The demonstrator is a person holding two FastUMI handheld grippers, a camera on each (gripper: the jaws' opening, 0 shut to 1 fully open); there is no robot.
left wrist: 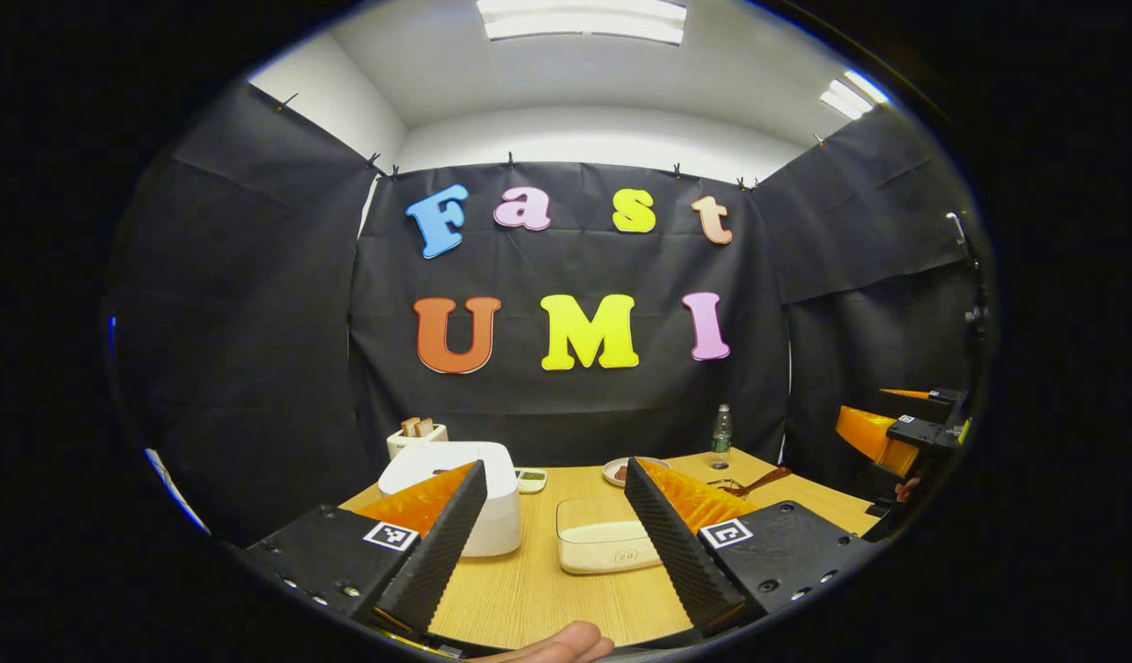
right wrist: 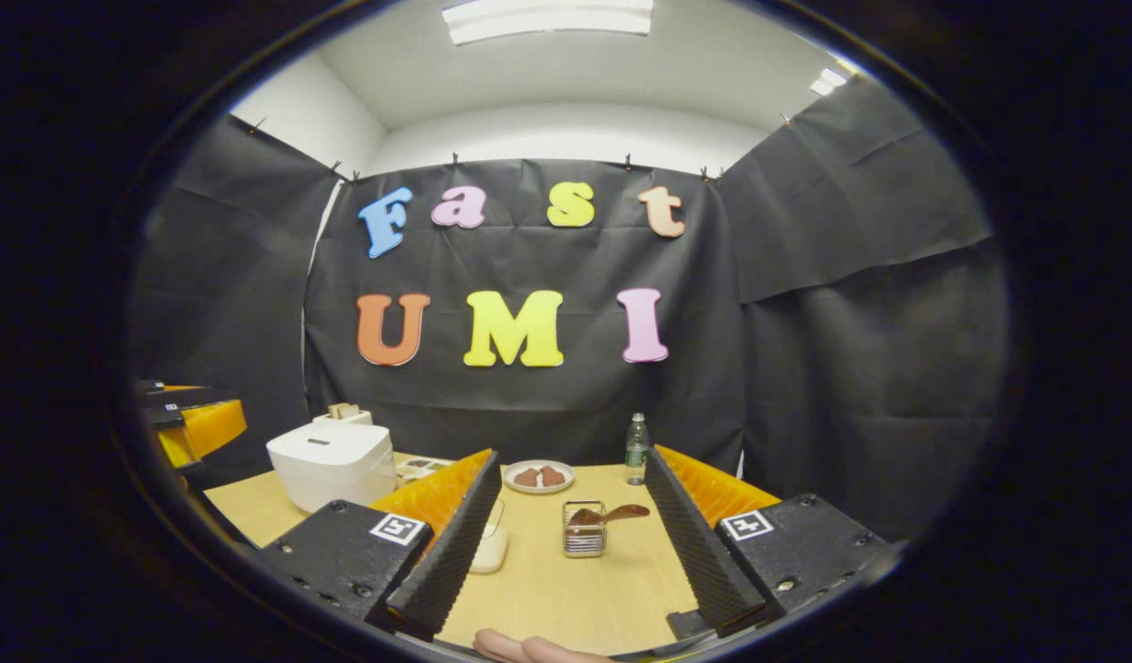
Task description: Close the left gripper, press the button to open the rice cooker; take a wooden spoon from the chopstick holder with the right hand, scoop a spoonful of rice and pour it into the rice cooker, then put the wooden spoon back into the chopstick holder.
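Here the rice cooker [right wrist: 333,463] stands shut on the tabletop [right wrist: 566,599], its lid down flat; in the right gripper view it lies at about nine o'clock from the scene's centre, and in the left gripper view it sits low at seven o'clock, partly behind a finger. The wooden spoon [right wrist: 612,514] rests in the wire chopstick holder [right wrist: 584,529], its bowl end sticking out and leaning toward three o'clock, straight ahead of the right hand-held gripper [right wrist: 566,543]. The shallow rice box [left wrist: 602,539] sits just beside the cooker, at its three o'clock side in the left gripper view.

A closed lid and a spoon in its holder would suit both the outset of the job and its finish with the lid lowered again; the pictures do not settle which.

The left hand-held gripper [left wrist: 554,534] hovers with its fingers spread wide and nothing between them, facing the cooker and the box, which suits a press on the lid button. The right hand-held gripper is likewise wide apart and empty, lined up on the holder.

The cooker's button is too small to pick out. Whether rice lies inside the cooker is hidden by the lid. Further back stand a plate [right wrist: 539,476], a bottle [right wrist: 636,449] and a toaster [left wrist: 416,433]. A fingertip [left wrist: 566,645] of the person peeks in at six o'clock.
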